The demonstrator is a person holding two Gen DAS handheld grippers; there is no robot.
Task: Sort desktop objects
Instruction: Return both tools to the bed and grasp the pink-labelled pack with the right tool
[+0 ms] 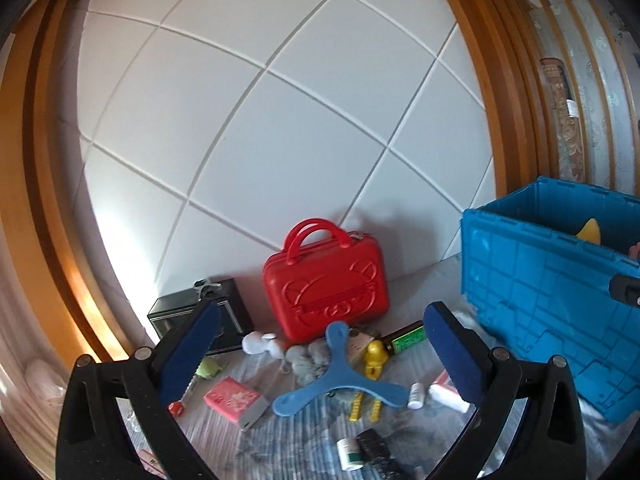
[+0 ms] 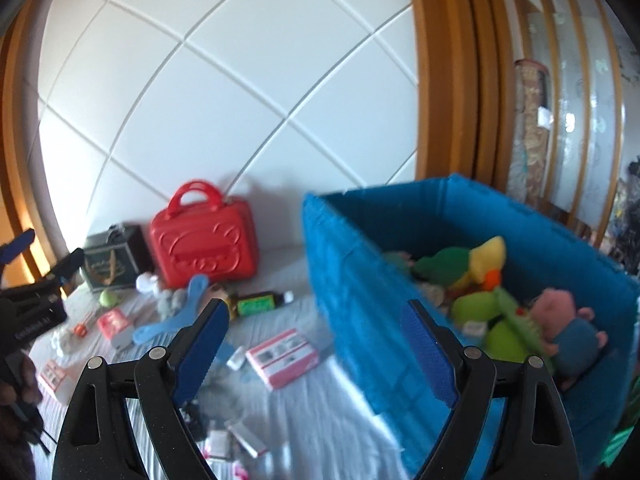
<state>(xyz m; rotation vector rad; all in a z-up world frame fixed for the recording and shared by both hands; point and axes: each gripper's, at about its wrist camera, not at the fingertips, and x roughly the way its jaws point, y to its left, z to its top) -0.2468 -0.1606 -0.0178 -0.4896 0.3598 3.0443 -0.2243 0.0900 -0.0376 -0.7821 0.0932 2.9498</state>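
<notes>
Right wrist view: plush toys [image 2: 500, 292] are seen already binned in the blue crate [image 2: 352, 280], while boomerang [image 1: 340, 376], bottles and boxes are left scattered on the counter [image 2: 320, 400], both grippers' [image 1: 320, 356] [image 2: 312, 344] jaws spread, empty.

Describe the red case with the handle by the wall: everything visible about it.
The red case looks like glossy hard moulded plastic, a small rounded suitcase shape. Two arched handles rise from its top, and its front carries an embossed cartoon bear-like face. It appears closed and stands upright, leaning slightly, at the back of the covered surface close to the white panelled wall. A black box stands just beside it; small plush bits and the blue three-armed toy lie in front. Neither tongs touch it.
</notes>
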